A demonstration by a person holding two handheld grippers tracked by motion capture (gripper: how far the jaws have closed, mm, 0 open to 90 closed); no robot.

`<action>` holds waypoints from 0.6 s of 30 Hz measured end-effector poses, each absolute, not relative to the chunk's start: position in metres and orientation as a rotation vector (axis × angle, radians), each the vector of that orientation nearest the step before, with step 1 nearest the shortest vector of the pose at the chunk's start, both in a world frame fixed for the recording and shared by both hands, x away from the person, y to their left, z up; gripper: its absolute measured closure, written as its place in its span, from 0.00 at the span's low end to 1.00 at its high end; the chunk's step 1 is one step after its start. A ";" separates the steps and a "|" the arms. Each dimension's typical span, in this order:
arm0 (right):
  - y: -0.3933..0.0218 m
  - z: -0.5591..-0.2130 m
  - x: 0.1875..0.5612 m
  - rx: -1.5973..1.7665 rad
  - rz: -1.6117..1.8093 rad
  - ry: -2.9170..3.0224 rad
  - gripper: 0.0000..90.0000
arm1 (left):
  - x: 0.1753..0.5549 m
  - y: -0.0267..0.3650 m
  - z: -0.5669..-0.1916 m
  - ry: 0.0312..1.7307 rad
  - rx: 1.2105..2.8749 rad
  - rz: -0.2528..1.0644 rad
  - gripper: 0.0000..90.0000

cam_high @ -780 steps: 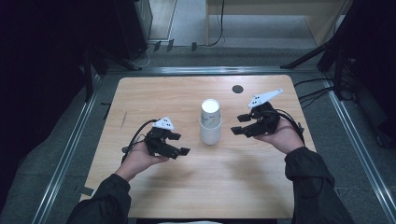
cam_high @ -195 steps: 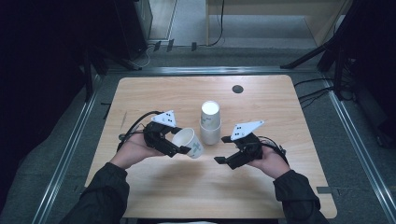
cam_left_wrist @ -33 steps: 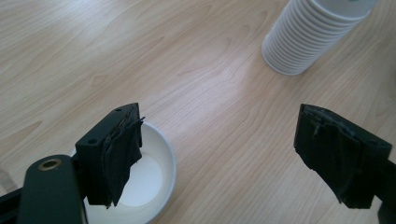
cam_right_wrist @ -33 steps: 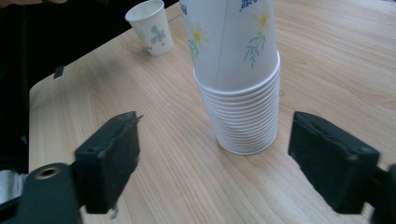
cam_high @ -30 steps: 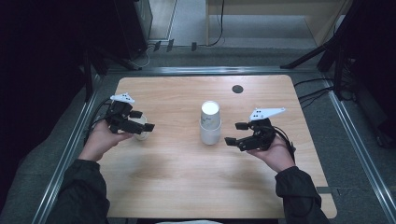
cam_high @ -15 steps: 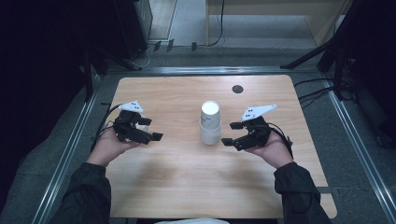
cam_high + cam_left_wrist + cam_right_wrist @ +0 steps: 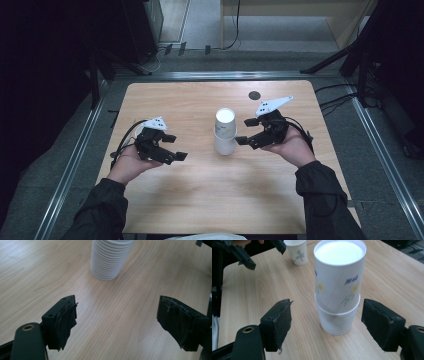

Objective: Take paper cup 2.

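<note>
With both grippers' jaws standing apart and empty, the top paper cup (image 7: 338,277) should be clamped gently by the right gripper (image 7: 248,140) while the stack of paper cups (image 7: 224,143) is steadied by the left gripper (image 7: 175,152).

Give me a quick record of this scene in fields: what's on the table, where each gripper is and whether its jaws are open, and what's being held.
surface: wooden table
main thing: stack of paper cups, upside down, mid-table
top cup: raised above the rest of the stack, floral print
other thing: single paper cup standing apart, in the right gripper view
left gripper: jaws open, nothing between them, off to the stack's left
right gripper: jaws open, close beside the stack on its right, pads not touching it
held: nothing
</note>
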State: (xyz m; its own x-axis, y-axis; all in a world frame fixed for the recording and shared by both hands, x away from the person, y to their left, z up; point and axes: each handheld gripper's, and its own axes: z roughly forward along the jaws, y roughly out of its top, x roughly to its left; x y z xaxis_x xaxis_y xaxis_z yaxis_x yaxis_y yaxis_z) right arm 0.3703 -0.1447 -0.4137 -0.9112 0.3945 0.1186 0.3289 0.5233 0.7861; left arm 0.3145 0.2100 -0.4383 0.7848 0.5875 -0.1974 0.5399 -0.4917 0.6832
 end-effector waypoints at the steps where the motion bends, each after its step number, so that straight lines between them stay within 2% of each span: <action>1: -0.144 -0.412 0.372 0.630 1.353 2.679 0.26 | 0.314 0.208 -0.439 0.825 2.206 0.076 0.18; 8: -0.133 -0.400 0.389 0.590 1.296 2.726 0.26 | 0.312 0.196 -0.443 0.782 2.235 0.057 0.18; 18: -0.111 -0.400 0.413 0.557 1.239 2.790 0.26 | 0.314 0.200 -0.447 0.783 2.241 0.038 0.18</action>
State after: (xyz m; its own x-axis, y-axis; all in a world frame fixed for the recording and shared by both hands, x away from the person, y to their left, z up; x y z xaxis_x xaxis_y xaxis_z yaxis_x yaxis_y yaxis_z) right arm 0.4128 -0.1110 -0.3999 -0.9349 0.3380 0.1087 0.3072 0.6169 0.7246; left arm 0.3141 0.2002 -0.4465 0.8124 0.5465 -0.2032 0.5245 -0.5327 0.6642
